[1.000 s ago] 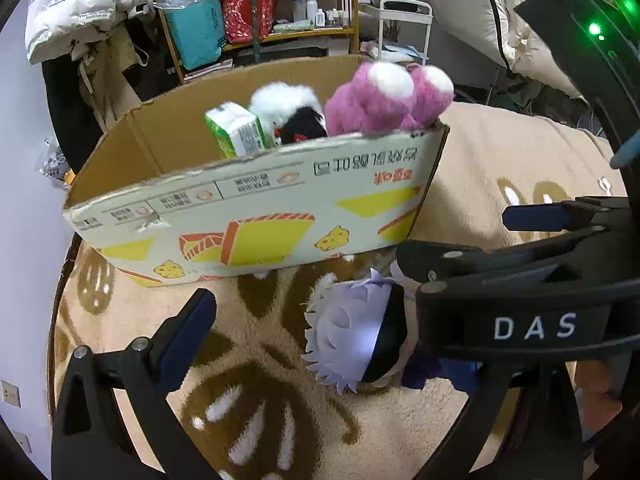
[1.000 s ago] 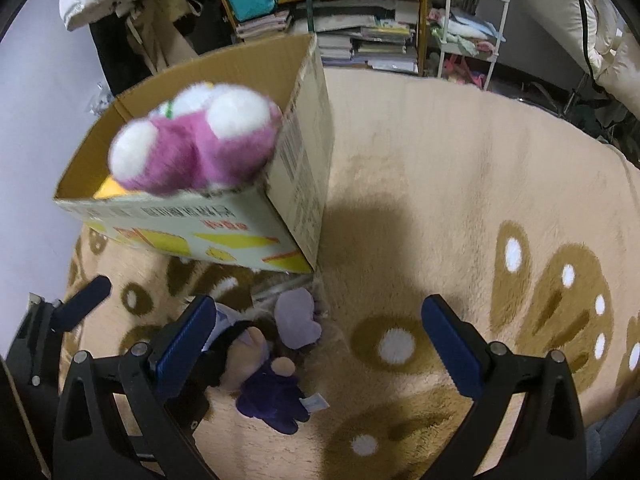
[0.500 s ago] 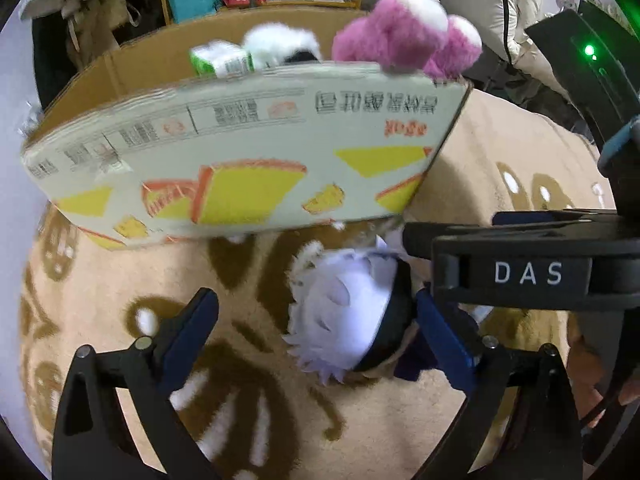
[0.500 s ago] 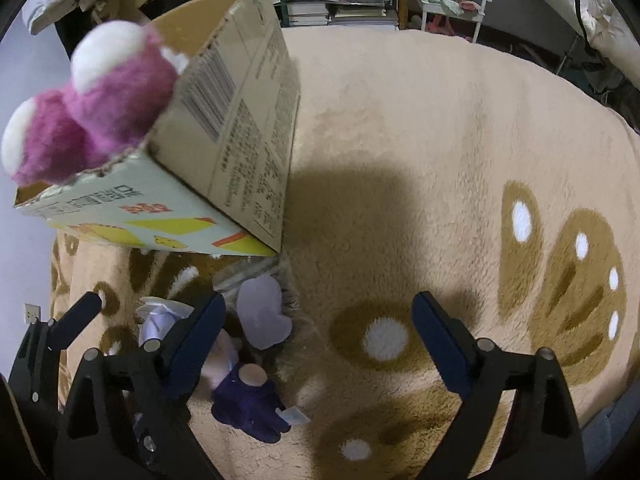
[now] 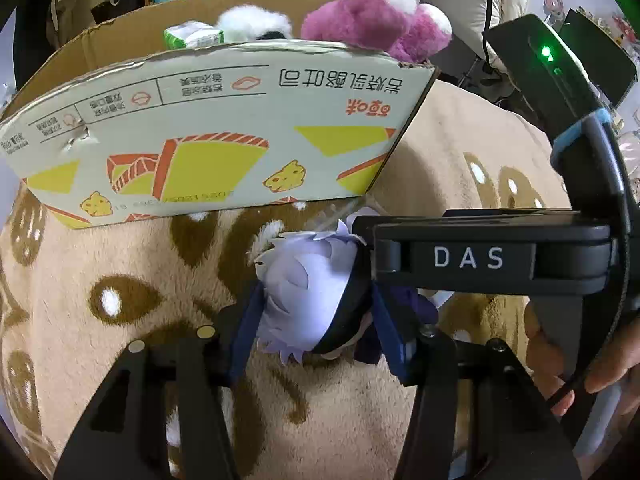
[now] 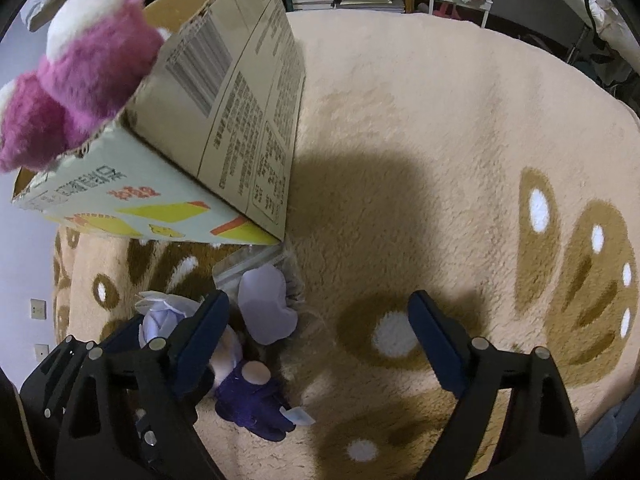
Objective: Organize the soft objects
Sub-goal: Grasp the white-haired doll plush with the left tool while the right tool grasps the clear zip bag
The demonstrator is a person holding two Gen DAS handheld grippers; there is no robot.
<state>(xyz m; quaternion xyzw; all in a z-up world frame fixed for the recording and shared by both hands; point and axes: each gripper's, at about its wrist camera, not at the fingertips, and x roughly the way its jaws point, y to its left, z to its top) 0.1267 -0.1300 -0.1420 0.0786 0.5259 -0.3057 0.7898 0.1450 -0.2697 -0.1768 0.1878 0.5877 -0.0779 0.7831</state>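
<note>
The left hand-held gripper [image 5: 316,320] is closing on the head of the white-haired plush doll [image 5: 308,296] lying on the rug [image 5: 120,360] beside the cardboard box [image 5: 220,140]. The right hand-held gripper [image 6: 320,336], also narrowing, holds nothing. The soft head may squeeze free once lifted.

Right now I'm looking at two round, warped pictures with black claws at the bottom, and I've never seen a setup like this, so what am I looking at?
No robot here: a person holds a two-finger gripper in each hand, each with a wide-angle camera looking along its fingers, hence the warped pictures. One picture is from the left gripper, one from the right gripper. Both look down at a beige rug with brown patterns. On it stands a cardboard box with a pink plush poking out. Beside the box lies a small white-haired doll. The left gripper's jaws are closing on the doll's head. The right gripper is open, with only rug between its fingers, and its jaws are closing a little.
</note>
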